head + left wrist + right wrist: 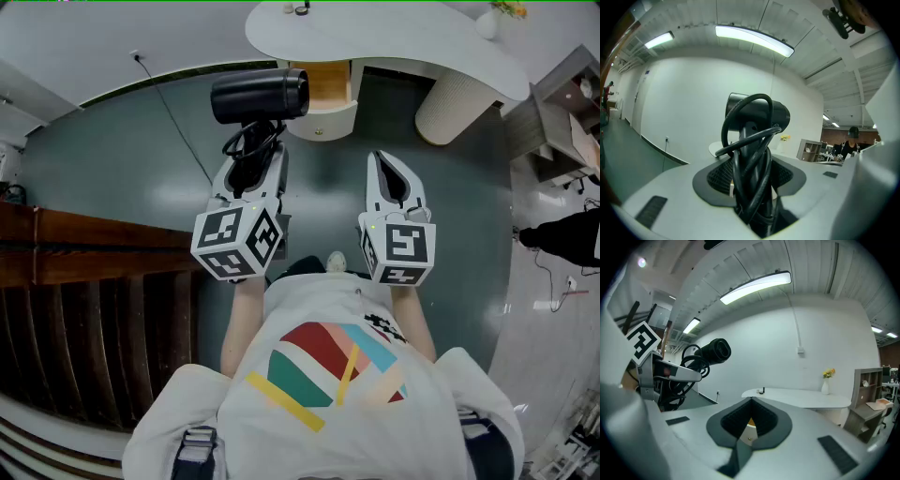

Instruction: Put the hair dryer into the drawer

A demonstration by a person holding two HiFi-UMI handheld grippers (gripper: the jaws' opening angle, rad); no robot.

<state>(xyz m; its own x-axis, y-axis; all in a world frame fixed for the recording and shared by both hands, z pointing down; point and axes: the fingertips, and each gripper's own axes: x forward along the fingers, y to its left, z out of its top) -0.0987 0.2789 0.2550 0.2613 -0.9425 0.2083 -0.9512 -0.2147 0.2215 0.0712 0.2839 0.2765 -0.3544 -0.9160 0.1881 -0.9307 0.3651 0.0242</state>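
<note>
Item 1, hair dryer [261, 96]: black. The barrel lies level and crosswise, with its open end turned toward the drawer. It is held off the floor, just short of the drawer and to its left, not inside it. Cord [246, 142]: black, looped round the handle in a loose bundle

Item 2, left gripper [256, 157]: jaws part-way closed, clamped on the dryer's handle and the cord coils together. In the left gripper view the handle stands upright between the pads

Item 3, right gripper [380, 161]: jaws meet at the tips with nothing between them. It is held level beside the left one, apart from it

Item 4, drawer [322, 122]: stands open under the white curved table [394, 42]. Wooden inside, white front with a small knob

Item 5, vase [825, 387]: white, with yellow flowers, on the table top near one end

Item 6, floor [450, 216]: grey-green, glossy
</note>
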